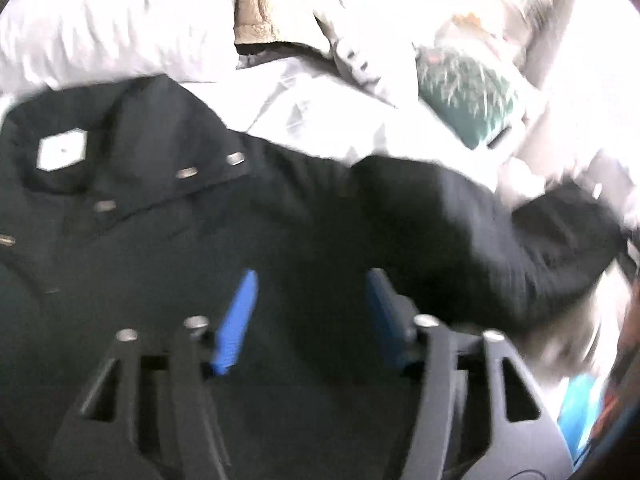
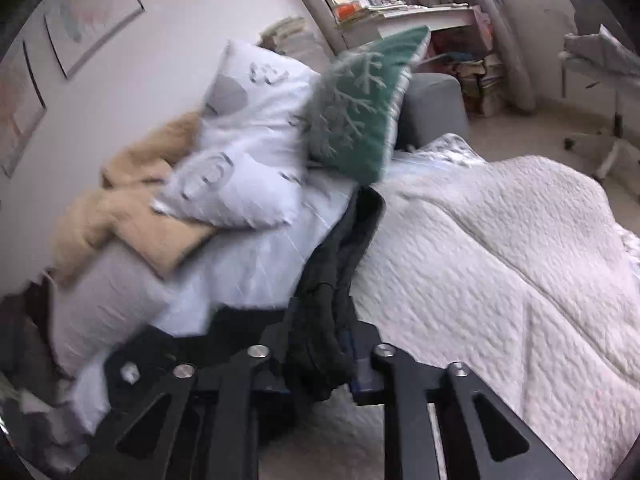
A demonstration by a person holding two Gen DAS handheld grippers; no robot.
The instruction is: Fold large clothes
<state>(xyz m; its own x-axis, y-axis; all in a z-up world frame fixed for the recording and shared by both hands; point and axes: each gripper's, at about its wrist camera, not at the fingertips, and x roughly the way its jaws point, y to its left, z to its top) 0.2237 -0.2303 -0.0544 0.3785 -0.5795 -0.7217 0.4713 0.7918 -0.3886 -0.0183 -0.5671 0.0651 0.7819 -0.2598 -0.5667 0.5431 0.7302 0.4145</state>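
Jacket: dark, lying spread on the bed, collar with a white label and metal snaps showing at the upper left of the left wrist view; a sleeve is trailing off to the right.
Left gripper: hovering over the jacket body, blue fingers standing apart, released, no cloth between them.
Right gripper: clenched on a bunched fold of the jacket, the dark cloth rising between the jaws and draping across the bedding.
Quilt: white, textured, covering the bed to the right of the held cloth.
Green pillow: leaning at the head of the bed, pale branch pattern facing out.
White pillow: patterned, lying just left of the green one, touching it.
Tan blanket: crumpled beside the wall, partly under the white pillow.
Background: shelf with small clutter; blurred.
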